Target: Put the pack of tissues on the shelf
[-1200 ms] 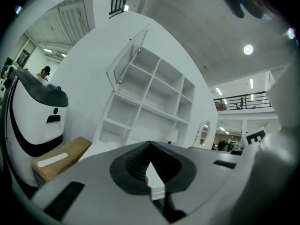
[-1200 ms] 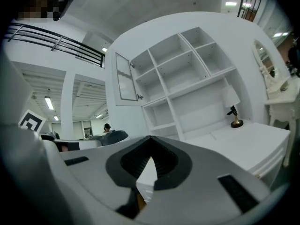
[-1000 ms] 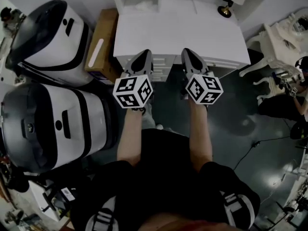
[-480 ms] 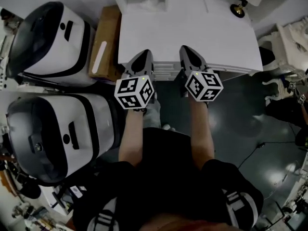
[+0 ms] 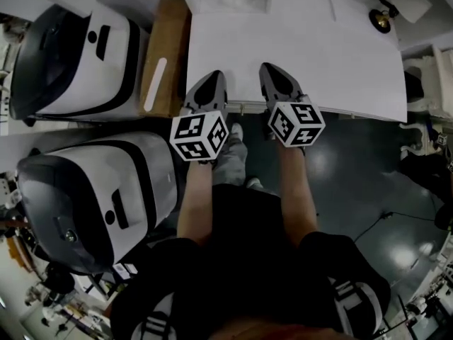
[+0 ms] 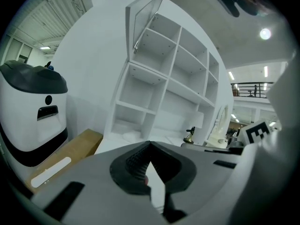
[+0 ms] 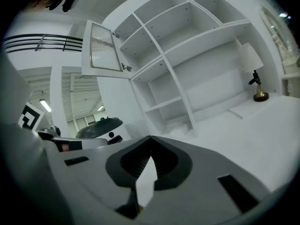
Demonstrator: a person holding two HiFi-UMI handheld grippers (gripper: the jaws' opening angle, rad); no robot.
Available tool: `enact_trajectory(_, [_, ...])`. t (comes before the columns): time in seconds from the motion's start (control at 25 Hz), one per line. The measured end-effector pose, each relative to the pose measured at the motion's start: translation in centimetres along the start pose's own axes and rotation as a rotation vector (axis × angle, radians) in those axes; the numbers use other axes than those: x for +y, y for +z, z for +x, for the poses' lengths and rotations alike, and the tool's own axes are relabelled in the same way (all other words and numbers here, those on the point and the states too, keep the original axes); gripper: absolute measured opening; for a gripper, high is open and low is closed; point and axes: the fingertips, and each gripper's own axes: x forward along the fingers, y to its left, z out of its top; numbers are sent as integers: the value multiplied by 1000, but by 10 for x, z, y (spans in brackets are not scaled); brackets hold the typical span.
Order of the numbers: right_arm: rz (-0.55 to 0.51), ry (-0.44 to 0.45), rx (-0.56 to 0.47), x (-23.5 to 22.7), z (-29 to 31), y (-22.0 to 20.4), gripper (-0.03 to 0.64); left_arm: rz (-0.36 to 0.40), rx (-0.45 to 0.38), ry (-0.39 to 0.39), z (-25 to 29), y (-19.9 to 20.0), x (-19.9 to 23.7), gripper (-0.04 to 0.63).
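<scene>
The left gripper (image 6: pixel 149 146) and right gripper (image 7: pixel 150 140) were both closed tight and empty, side by side above the front edge of the white desk (image 5: pixel 318 55). The pack of tissues (image 7: pixel 180 128) was only a pale blur in the lowest left compartment of the shelf (image 7: pixel 161 55). A second earlier the desk had lain farther off, with its drawer fronts showing.

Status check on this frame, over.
Left gripper and right gripper shut, empty. White pack, likely tissues, in shelf bottom-left cubby. Lamp far right, no obstruction.
</scene>
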Motion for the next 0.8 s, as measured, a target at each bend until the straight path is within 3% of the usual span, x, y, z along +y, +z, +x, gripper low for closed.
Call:
enact_trajectory(0.68, [-115, -44, 113, -43, 138, -15, 21, -18, 120, -17, 119, -5, 74, 9])
enact_trajectory(0.8, [-109, -39, 135, -50, 164, -18, 100, -13, 139, -25, 140, -3, 86, 9])
